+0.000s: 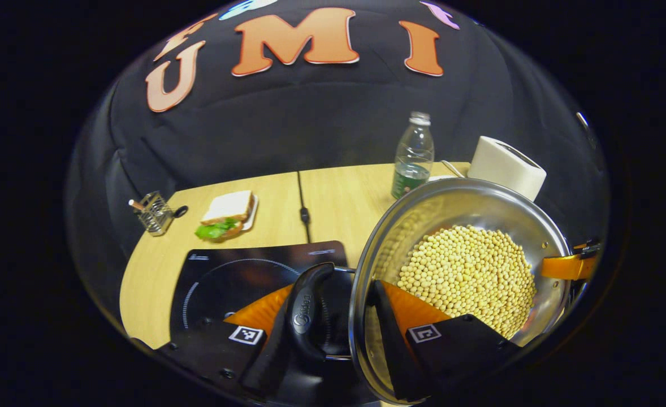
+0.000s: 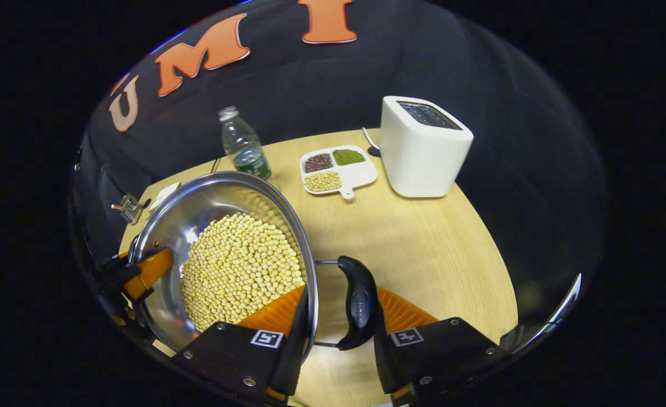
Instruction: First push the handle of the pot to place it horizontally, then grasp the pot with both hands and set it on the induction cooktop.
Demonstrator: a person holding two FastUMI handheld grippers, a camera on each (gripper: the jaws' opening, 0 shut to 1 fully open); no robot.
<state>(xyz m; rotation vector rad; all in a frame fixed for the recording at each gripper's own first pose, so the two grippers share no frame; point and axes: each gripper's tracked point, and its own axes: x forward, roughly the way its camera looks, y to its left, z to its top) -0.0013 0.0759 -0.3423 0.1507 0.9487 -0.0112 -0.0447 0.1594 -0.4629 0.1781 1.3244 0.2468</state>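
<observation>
Wooden table (image 2: pixel 423 243) bears toaster (image 2: pixel 423 147), bottle (image 2: pixel 242 144), cooktop (image 1: pixel 242 277).

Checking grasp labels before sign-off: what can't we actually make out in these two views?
- Left gripper view: whether the pot has left the table; the left gripper and pot hide its underside.
- Left gripper view: near part of the induction cooktop, hidden behind the gripper's body.
- Right gripper view: whether the right gripper presses the pot handle.
- Right gripper view: the holder, too small.

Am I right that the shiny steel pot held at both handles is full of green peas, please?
Not quite: the shiny steel pot holds pale yellow soybeans, not green peas, as the right gripper view shows. Each claw does grip a black side handle.
</observation>
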